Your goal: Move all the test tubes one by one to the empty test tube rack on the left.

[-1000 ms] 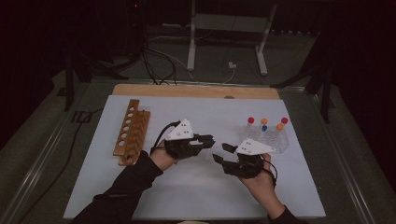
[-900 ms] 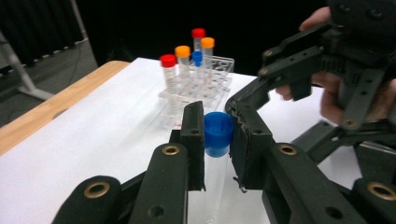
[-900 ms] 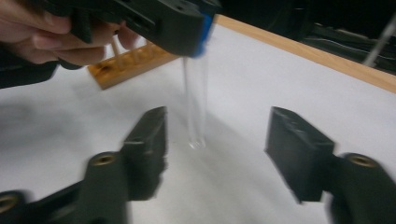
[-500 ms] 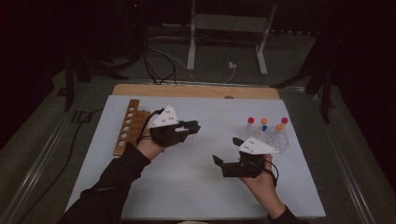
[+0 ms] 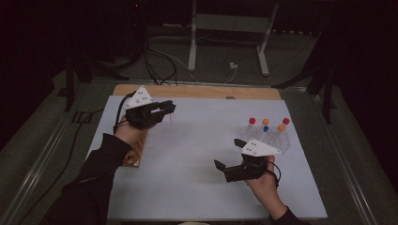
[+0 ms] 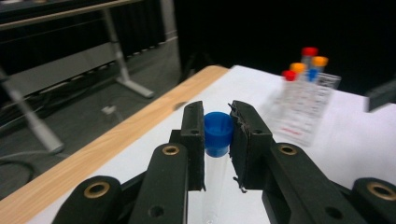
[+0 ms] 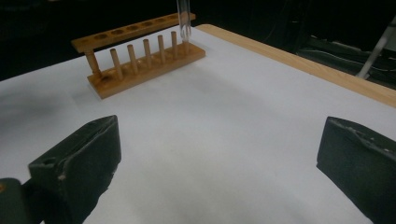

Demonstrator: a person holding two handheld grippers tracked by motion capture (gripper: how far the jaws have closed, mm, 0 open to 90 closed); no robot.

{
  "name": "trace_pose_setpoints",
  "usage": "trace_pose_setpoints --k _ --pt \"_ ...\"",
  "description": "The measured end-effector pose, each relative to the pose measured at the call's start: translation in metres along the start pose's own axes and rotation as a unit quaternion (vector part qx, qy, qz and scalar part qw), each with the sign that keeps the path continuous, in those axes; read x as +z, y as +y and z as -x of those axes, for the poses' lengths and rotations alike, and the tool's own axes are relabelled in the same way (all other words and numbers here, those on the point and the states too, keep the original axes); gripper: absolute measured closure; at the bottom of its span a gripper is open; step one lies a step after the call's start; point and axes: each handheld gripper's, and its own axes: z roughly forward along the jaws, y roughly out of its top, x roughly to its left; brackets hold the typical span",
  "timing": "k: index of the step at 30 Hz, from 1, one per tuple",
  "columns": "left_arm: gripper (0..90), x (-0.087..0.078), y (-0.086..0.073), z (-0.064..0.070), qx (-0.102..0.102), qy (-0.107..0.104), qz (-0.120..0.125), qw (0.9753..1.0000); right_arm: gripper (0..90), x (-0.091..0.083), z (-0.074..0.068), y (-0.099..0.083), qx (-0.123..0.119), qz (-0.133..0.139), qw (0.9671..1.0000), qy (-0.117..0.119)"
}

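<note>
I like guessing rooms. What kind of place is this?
Probably a lab test bench: a wooden tube rack, a clear rack of capped tubes, and a blue-capped tube gripped in the left tool, upon a white table.

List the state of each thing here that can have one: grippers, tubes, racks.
Left gripper: shut on the blue-capped tube, raised above the table.
Blue-capped tube: capped, upright, held just under its cap.
Right gripper: open, holding nothing, above bare table.
Wooden rack: standing on the table; no tube seated in the holes that show.
Clear rack: holds capped tubes, upright, with red, orange and blue caps.
</note>
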Motion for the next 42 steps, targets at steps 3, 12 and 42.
trace_pose_setpoints --k 3,12,42 --pt "77.3 -0.004 -0.003 -0.011 -0.004 0.017 -0.009 0.9998 0.0 0.001 0.0 0.0 -0.006 0.001 1.0 -0.001" --pt "77.3 -0.019 -0.007 -0.042 -0.021 0.062 0.003 0.9978 0.0 0.001 -0.001 0.0 -0.015 0.004 0.9999 0.003" --pt "77.3 -0.029 -0.059 -0.112 -0.091 0.177 -0.019 0.9798 0.0 0.0 -0.001 -0.002 -0.021 0.005 0.9998 0.001"
